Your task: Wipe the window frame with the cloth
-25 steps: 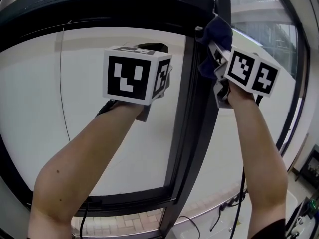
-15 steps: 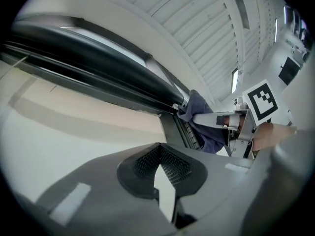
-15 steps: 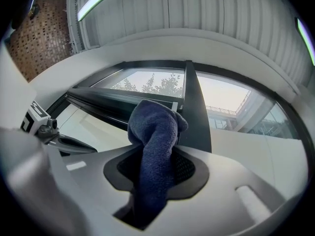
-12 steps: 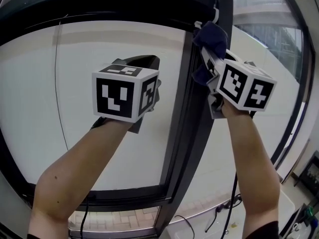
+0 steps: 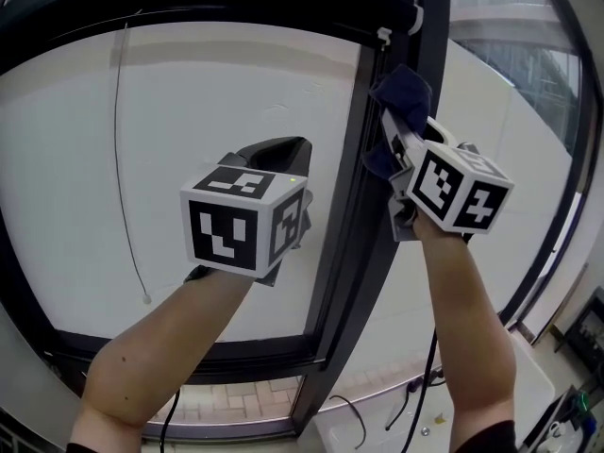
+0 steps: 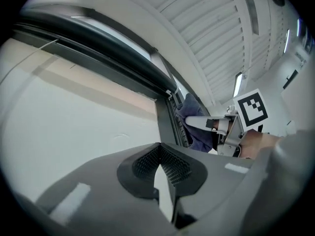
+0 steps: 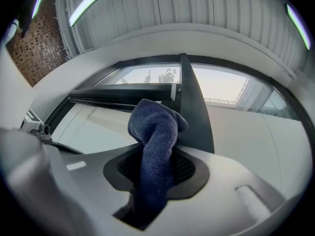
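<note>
Right gripper (image 5: pixel 394 135) clamped on cloth (image 5: pixel 401 92), cloth against frame (image 5: pixel 351 225) upright near its top corner. Left gripper (image 5: pixel 276 151) closed, empty, beside the upright. Wipe under way, I judge; lower upright likely remains.

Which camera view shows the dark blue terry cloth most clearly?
The right gripper view: the dark blue terry cloth fills its centre, clamped between the right tongs. The head view shows only a bunch by the black window frame; the left gripper view shows a small distant part.
</note>
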The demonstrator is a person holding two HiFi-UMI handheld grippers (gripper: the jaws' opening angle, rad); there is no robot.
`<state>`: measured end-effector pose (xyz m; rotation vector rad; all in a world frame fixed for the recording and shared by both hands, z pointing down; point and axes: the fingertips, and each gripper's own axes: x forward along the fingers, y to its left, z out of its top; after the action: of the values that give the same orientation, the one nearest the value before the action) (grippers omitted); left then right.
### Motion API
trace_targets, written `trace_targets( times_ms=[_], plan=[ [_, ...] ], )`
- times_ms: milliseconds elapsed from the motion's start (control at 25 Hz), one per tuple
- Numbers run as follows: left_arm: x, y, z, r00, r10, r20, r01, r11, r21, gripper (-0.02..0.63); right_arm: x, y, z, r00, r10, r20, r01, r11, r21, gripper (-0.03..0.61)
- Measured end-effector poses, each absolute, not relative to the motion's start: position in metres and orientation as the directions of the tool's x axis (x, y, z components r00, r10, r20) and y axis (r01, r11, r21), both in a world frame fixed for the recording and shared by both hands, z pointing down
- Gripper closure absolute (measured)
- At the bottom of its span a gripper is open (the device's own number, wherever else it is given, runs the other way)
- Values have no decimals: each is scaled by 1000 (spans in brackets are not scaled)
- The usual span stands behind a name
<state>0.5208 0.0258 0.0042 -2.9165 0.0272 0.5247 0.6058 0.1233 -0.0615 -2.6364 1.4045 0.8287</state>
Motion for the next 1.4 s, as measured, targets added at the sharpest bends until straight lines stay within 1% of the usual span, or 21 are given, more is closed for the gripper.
trace_targets(
  times_ms=[120,320,480,840,1000,1120,1280,1400],
  plan=[
    [518,28,17,937,10,-350,-51,-985,-165,620,607,125,-48,451,-758,-471,-787,-587,192,454],
    [519,31,44,949,12,-316,-45,-984,-172,620,609,125,-24,444,-767,-463,-805,-568,168,454],
    [513,32,64,945,11,-326,-33,-991,-131,620,610,124,-2,438,-780,-448,-818,-553,162,454],
    [514,28,122,962,-20,-272,-49,-994,-100,620,610,121,56,444,-798,-408,-826,-541,160,454],
    [508,29,141,961,-12,-276,-44,-993,-111,620,612,121,71,445,-799,-404,-839,-530,124,454],
    [507,31,164,968,-9,-252,-34,-995,-92,620,611,120,84,444,-806,-392,-841,-526,128,454],
    [511,26,185,969,-44,-242,-62,-996,-69,620,613,121,102,449,-805,-388,-850,-518,93,454],
    [514,23,197,971,-58,-232,-70,-996,-48,620,612,119,110,449,-808,-381,-845,-522,112,454]
  ],
)
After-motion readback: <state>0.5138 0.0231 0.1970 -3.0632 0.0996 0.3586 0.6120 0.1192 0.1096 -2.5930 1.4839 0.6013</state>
